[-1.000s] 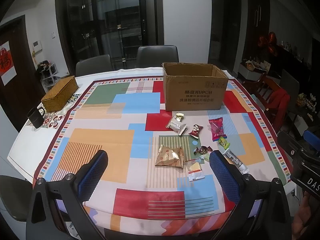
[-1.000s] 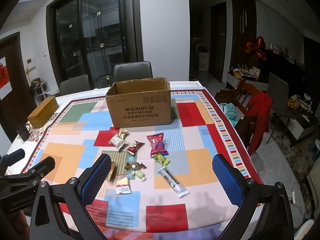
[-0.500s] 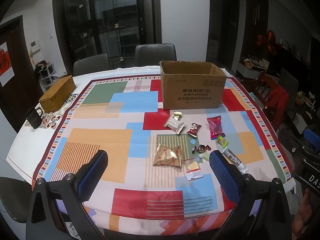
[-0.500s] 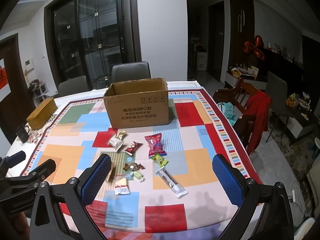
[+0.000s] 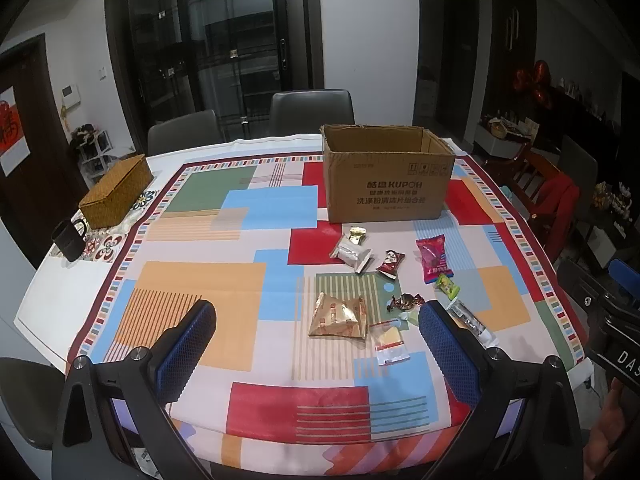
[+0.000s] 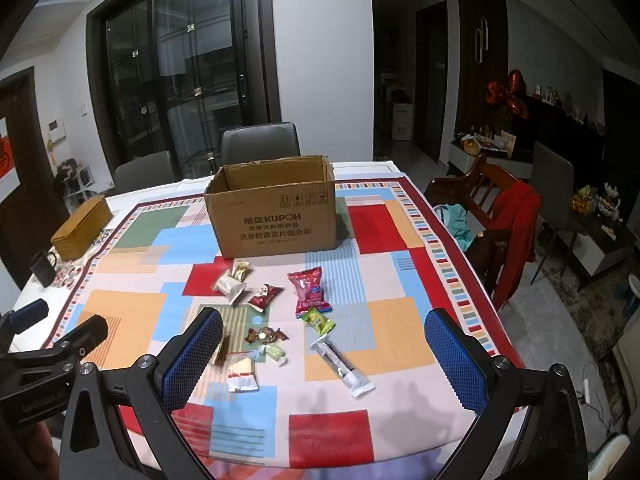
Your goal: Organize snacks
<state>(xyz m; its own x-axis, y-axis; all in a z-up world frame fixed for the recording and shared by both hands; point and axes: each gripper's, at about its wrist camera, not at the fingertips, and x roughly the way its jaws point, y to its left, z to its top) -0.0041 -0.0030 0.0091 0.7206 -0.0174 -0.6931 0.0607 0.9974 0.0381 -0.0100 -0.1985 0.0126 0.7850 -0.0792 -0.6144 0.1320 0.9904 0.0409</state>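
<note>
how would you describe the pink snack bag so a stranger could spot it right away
Start at the open cardboard box on the patchwork tablecloth. The snacks lie scattered just in front of it, and the pink bag is toward the right of that cluster, on blue stripes. It is the only bright pink packet, bigger than the small green candy just below it.

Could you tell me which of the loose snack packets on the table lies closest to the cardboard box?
The small gold packet: it lies just in front of the cardboard box, ahead of the white packet; every other snack sits nearer the grippers.
</note>
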